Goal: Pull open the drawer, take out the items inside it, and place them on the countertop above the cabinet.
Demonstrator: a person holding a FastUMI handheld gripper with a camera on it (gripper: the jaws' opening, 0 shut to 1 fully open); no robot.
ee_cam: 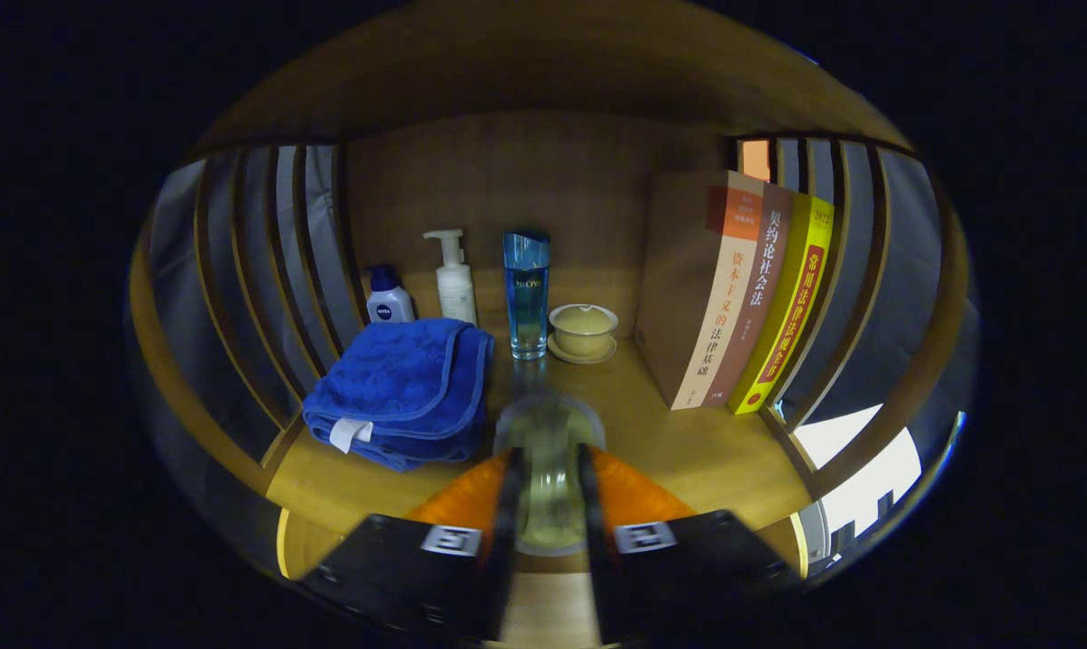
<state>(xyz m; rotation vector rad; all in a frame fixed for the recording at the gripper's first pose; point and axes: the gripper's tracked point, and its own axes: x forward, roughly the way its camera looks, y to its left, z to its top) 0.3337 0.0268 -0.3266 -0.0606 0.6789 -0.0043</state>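
Pinching a clear glass from both sides, the jaws are holding it low over the wooden counter, just ahead of a folded blue towel, bottles and books. Judging by this, one item is being delivered; whether more remain I cannot tell.
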